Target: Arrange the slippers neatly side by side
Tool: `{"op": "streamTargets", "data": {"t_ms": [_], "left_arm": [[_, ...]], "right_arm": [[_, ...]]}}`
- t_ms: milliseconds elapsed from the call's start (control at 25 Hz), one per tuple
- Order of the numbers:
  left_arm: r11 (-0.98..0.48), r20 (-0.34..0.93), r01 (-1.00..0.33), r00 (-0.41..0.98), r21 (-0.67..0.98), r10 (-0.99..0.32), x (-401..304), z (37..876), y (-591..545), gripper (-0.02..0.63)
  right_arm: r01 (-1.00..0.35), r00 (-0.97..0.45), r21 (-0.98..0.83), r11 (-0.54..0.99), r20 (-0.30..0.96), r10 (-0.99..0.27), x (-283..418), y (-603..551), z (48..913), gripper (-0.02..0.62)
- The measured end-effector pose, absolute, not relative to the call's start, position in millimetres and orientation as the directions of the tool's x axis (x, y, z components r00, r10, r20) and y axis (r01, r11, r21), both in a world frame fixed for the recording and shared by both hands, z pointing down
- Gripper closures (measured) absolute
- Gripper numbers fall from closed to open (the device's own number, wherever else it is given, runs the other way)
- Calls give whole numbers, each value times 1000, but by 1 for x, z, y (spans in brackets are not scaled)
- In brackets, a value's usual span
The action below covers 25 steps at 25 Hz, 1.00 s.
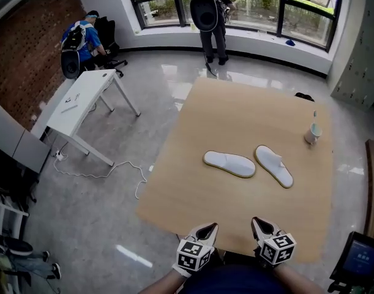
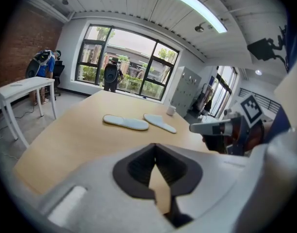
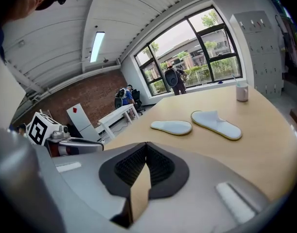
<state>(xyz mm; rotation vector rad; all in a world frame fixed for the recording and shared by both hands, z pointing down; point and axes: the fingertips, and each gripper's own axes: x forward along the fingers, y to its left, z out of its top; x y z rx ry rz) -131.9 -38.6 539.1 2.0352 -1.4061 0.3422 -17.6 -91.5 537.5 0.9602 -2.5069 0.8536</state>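
**Two closed tools at the near edge of a desk, two slippers askew at its middle**

A large pale wooden desk [image 1: 235, 112] filled the centre of the head view, with its near edge just above the bottom of the picture. Most of its top was bare. Open floor lay to its left, crossed by a loose white cable [image 1: 107, 175], and a small white desk [image 1: 82, 100] stood well apart beyond it. A white cup [image 1: 313, 133] sat near the right edge.

Two white slippers lay near the middle, well clear of every edge. The left slipper [image 1: 229, 163] lay almost crosswise. The right slipper [image 1: 274, 165] lay just beside it at a slant, strap up. Their nearest ends were close but not touching, so the pair was not parallel.

The left tool [image 1: 206, 231] and the right tool [image 1: 263, 228] hung side by side over the near edge, well short of the slippers. Both pointed forward and slightly down, with a forearm behind each. Each tool's jaws were pressed together with nothing between them.

A person [image 1: 210, 17] stood at the far windows. Another [image 1: 79, 38] was beside the brick wall.
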Motion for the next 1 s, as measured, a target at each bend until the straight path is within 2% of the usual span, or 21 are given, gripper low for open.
{"op": "streamTargets", "data": {"t_ms": [520,1000], "left_arm": [[-325,584,-908,419,265,-695,-81,538,-86,601],[-400,597,-903,409,156,-690,-102,549,-140,601]], "right_arm": [[-670,-741,-459,584,463,-486,8,-147,558,584],[-758,-649,-365,541,501,-572,48,-196,565,584]]}}
